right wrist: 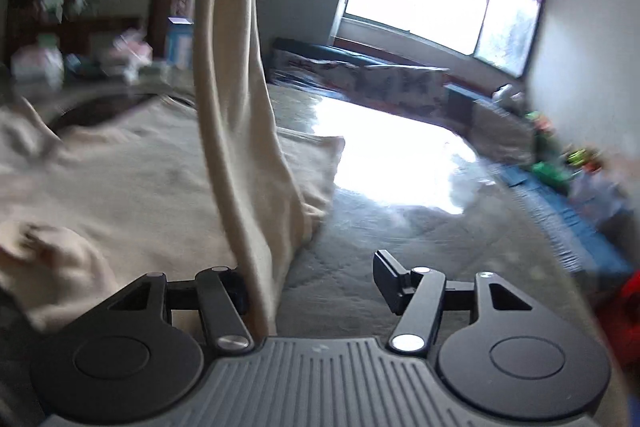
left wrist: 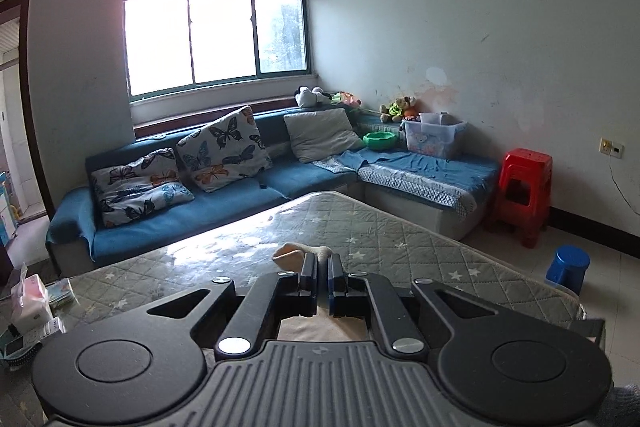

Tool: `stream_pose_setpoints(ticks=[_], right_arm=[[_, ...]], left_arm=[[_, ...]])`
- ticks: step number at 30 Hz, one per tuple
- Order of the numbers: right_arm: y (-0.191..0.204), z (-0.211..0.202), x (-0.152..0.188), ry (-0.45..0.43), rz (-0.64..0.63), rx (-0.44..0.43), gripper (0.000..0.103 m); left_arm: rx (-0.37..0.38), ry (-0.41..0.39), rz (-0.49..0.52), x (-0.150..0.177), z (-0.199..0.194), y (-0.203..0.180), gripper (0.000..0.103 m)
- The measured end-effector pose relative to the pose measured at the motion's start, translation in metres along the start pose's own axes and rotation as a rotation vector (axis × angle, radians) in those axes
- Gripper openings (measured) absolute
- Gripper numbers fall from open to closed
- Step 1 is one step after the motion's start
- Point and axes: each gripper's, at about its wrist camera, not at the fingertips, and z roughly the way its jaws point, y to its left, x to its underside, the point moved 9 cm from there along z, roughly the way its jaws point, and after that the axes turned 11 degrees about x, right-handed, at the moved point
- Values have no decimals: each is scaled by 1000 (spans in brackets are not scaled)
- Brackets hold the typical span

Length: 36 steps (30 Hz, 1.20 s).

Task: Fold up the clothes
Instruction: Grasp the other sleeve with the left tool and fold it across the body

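Left wrist view: the left gripper (left wrist: 320, 263) has its jaws pressed together on a fold of the cream garment (left wrist: 298, 255), which bunches just beyond the fingertips and hangs below them over the quilted table cover (left wrist: 400, 239); keep this pinch firm and raised so the cloth hangs straight.

Right wrist view: the right gripper (right wrist: 316, 283) is spread and grips nothing, with a hanging strip of garment against its left finger; close only once that edge lies between both pads. No writing is legible in either view.
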Motion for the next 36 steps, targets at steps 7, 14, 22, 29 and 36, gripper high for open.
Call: stream_pose_setpoints(ticks=[7,14,22,29,36], right_arm=[[-13,-13,12,5,-2,-18,71],[-14,-25,18,-10,-75,-63,71],[-26,-40,32,63,-65,-166,68],[-33,-40,-9,45,26,-290,43],[12,0,-40,38,3,-397,20]], left_arm=[[-38,31,-49,37,-17,20,5],[-109,165,-162,116,-23,50,5],[-119,264,-217,174,-26,51,5],[-119,267,-221,181,-29,48,6],[-135,281,-222,189,-32,48,6]])
